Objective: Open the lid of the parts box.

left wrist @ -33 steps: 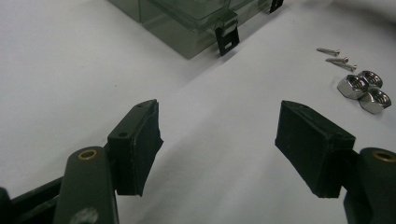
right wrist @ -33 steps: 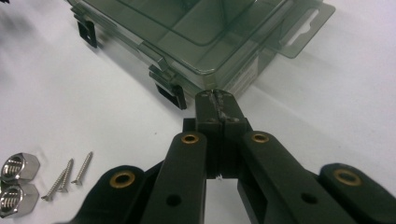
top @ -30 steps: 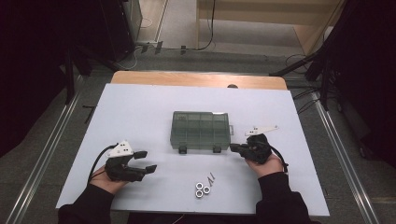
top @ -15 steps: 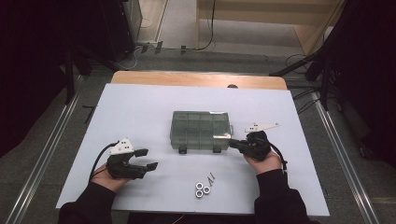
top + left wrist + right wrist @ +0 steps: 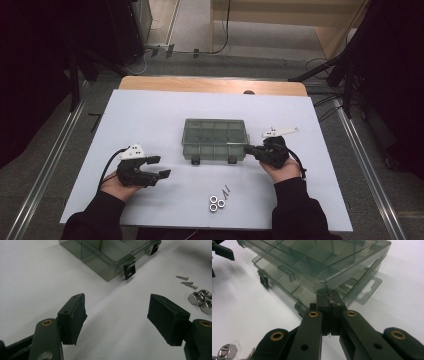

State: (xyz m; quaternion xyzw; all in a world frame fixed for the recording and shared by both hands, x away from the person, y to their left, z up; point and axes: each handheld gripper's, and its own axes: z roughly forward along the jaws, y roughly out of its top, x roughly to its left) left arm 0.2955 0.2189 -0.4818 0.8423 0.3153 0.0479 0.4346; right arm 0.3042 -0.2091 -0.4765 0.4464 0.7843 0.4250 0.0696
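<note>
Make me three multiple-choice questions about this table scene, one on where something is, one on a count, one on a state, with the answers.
1. Where do the nuts lie relative to the compartment box?
A. Inside it
B. On the table, on the person's side of it
C. Behind it, at the far edge

2. How many nuts are there?
A. One
B. Three
C. Six

3. How is the box's lid?
A. Lifted at one corner
B. Latched flat
C. Taken off and laid aside

Answers: 1 B, the high view shows them between the box and the person. 2 B, three lie clustered beside the screws. 3 A, the right gripper, jaws shut, props the lid's corner above the base; the left gripper stands open, apart.
</note>
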